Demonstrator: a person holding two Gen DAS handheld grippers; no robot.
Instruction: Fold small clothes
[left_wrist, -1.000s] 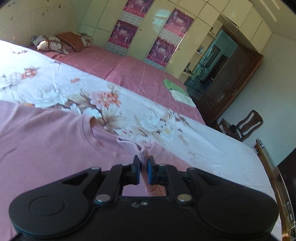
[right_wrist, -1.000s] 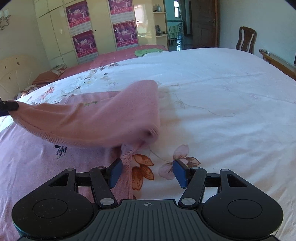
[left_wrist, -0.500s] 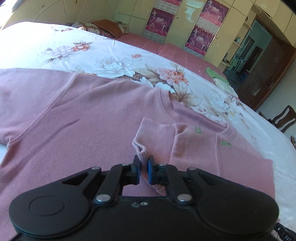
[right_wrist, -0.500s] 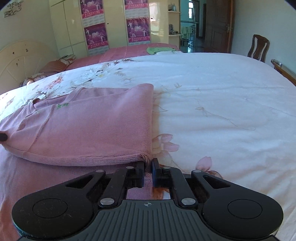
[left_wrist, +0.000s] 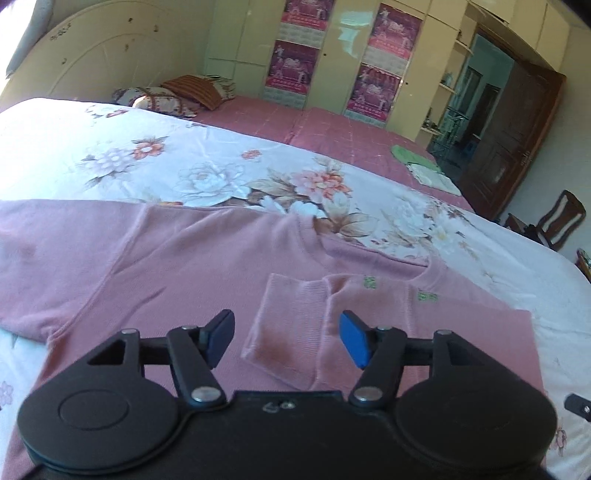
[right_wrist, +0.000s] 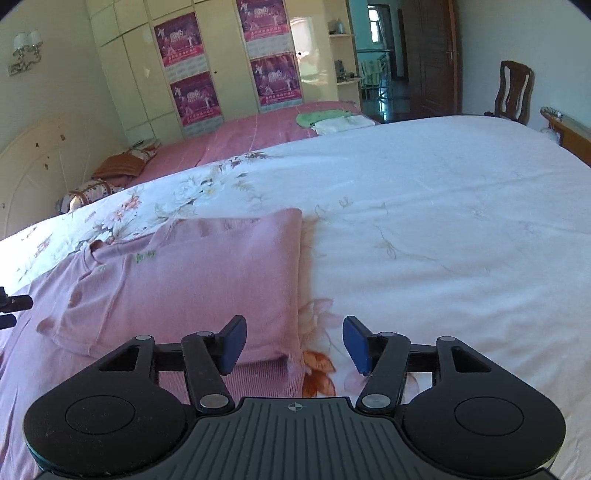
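Both jaws are opening with nothing pinched: left gripper (left_wrist: 286, 338) over the folded-in cuff (left_wrist: 291, 328), right gripper (right_wrist: 293, 343) at the sweater (right_wrist: 192, 280) corner. It's a soft, light, floppy knit spread on the bed (right_wrist: 443, 221), so grab the hems or the unfolded sleeve at 9 o'clock. Pillows (left_wrist: 173, 96) and folded laundry (right_wrist: 332, 122) sit well clear around 12.

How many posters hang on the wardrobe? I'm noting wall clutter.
4, in two stacked pairs on the wardrobe doors behind the bed: upper left, lower left, upper right, lower right. None looks hidden.
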